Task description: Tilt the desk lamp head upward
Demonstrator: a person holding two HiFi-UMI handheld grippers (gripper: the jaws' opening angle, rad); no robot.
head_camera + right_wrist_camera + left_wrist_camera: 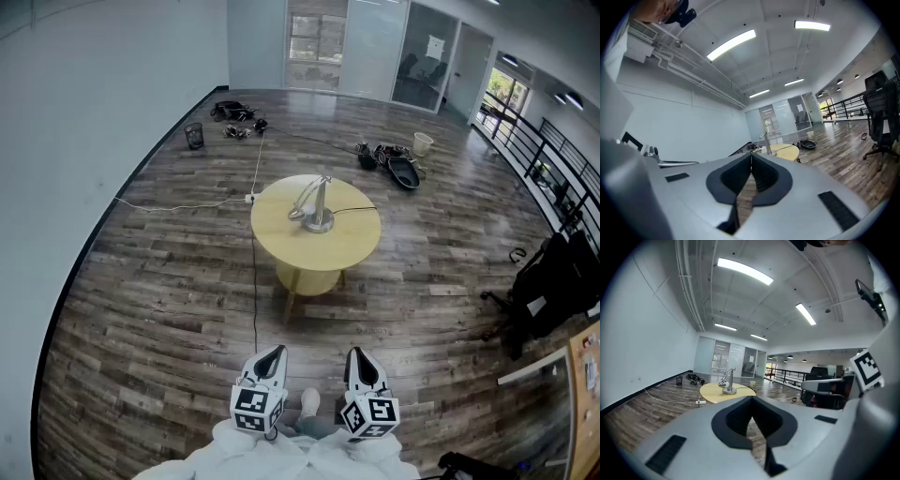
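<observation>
Jaws pressed together on the left gripper (275,353) and right gripper (357,355), far from the table (349,242), might knock the desk lamp (318,211) (standing mid-table) over if they push it.

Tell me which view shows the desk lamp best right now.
The head view: the desk lamp stands whole on the round table, base, arm and head seen from above. Each gripper view shows it only small and far off, beyond the shut tongs of the left gripper or right gripper.

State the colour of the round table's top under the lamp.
Pale yellow; the round table shows best in the head view, with the lamp on it.
</observation>
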